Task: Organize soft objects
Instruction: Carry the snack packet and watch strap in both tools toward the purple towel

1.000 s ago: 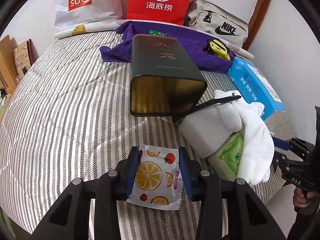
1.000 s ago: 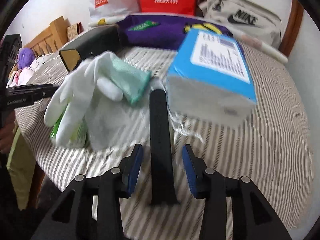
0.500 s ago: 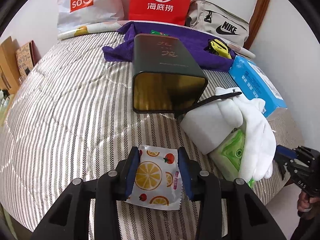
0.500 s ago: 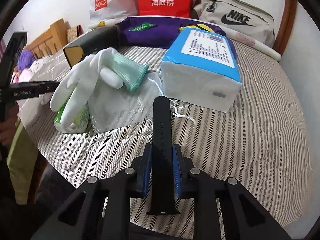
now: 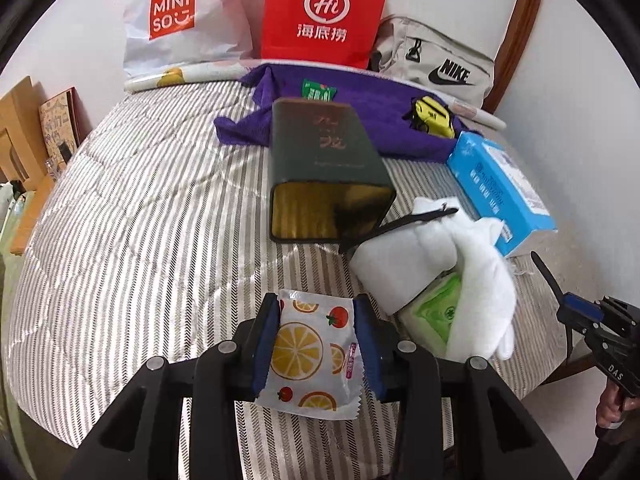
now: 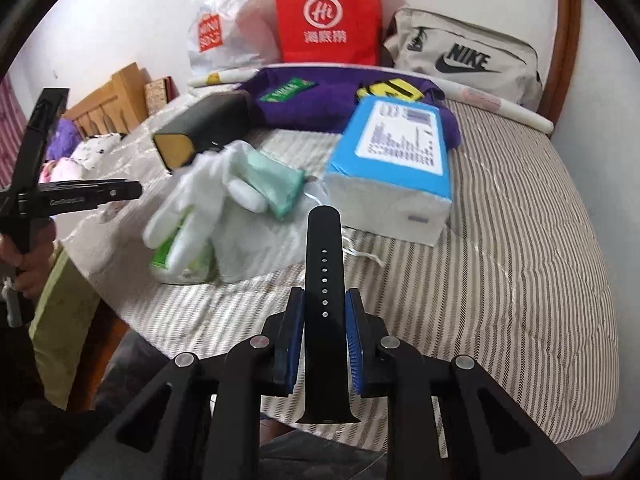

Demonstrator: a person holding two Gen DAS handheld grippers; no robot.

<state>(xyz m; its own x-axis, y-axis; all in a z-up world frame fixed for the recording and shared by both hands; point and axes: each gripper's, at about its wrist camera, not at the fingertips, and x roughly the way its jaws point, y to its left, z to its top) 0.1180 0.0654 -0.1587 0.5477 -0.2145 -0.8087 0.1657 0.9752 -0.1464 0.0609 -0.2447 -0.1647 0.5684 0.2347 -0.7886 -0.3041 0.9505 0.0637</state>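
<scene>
Left claw (image 5: 316,350) is clamped on a fruit-print packet (image 5: 310,356), held above the striped bed (image 5: 140,240). Right claw (image 6: 323,322) is closed on a black strap (image 6: 323,280), near the white glove (image 6: 200,196).

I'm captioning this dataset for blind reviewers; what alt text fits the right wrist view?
The right gripper is shut on a black watch strap held above a striped bed. Beyond it lie a white glove, a blue tissue pack and a dark open tin.
</scene>
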